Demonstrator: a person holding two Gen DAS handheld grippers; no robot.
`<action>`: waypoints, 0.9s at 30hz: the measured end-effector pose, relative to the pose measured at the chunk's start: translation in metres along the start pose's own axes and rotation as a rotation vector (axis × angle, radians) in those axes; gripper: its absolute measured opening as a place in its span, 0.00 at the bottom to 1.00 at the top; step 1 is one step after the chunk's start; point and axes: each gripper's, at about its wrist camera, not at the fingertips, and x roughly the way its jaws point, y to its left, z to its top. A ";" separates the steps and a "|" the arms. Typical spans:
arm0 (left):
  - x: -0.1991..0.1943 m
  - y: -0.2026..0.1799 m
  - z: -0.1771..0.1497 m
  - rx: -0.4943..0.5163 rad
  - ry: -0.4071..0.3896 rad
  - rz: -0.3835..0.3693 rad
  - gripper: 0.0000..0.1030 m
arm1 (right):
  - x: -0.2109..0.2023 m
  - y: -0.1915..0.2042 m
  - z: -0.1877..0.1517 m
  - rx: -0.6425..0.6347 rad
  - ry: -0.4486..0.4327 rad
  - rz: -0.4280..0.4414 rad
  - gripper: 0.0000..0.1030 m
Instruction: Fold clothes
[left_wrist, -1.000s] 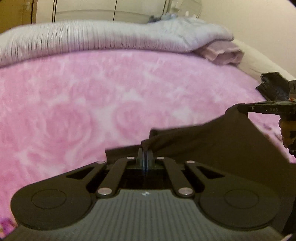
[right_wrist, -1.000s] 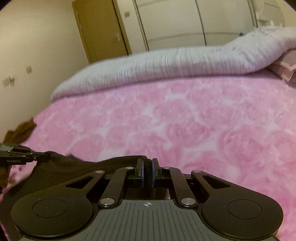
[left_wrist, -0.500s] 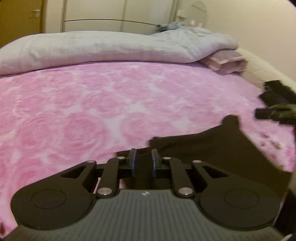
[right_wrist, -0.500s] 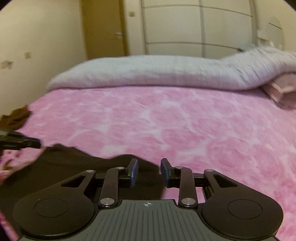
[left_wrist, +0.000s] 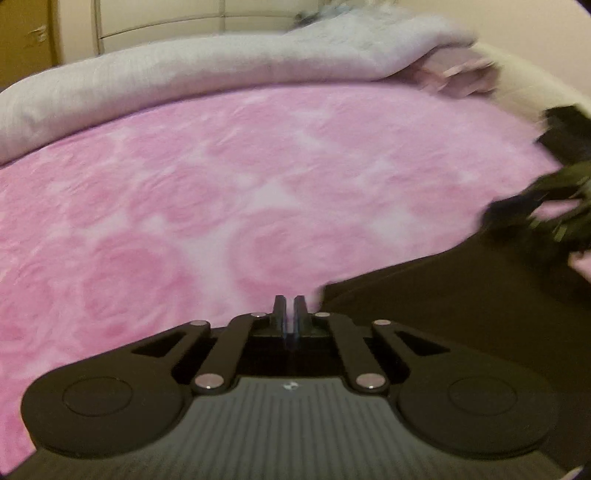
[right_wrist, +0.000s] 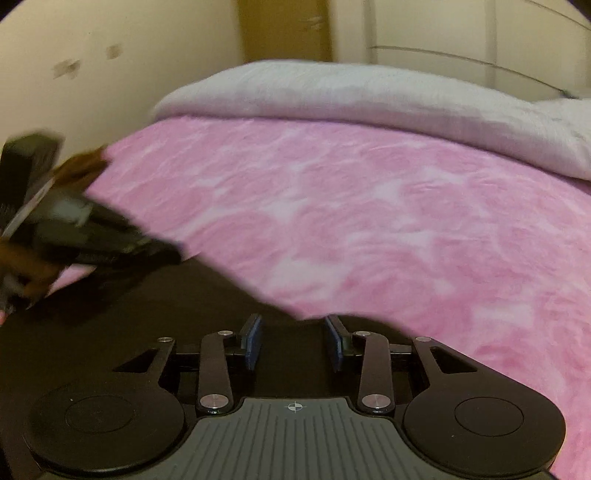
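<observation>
A dark brown garment (left_wrist: 443, 314) lies flat on the pink rose-patterned blanket (left_wrist: 221, 184). My left gripper (left_wrist: 290, 301) is shut with nothing between its fingers, just off the garment's left edge over the blanket. My right gripper (right_wrist: 293, 321) is open, its blue-padded fingers (right_wrist: 254, 338) spread above the garment (right_wrist: 166, 306) near its far edge and holding nothing. Each gripper shows blurred in the other's view: the right one (left_wrist: 524, 206) at the garment's right corner, the left one (right_wrist: 110, 240) at its left corner.
A rolled grey duvet (left_wrist: 221, 70) runs along the far side of the bed, with a pink pillow (left_wrist: 458, 75) at its right end. A pile of dark clothes (left_wrist: 565, 129) sits at the right edge, and a brown garment (right_wrist: 81, 166) at the left edge.
Both grippers, shut on the garment's edge a second ago, have let it go. The left one opened and then shut again on nothing; the right one opened wider. Both have swung sideways.
</observation>
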 end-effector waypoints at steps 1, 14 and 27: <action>0.005 0.003 0.000 0.001 0.007 0.012 0.02 | -0.001 -0.009 -0.001 0.024 -0.002 -0.044 0.35; -0.115 -0.052 -0.040 0.006 -0.075 -0.040 0.07 | -0.118 0.048 -0.058 0.122 -0.107 0.052 0.36; -0.132 -0.065 -0.099 -0.089 -0.029 0.020 0.02 | -0.142 0.059 -0.097 0.181 -0.042 -0.035 0.39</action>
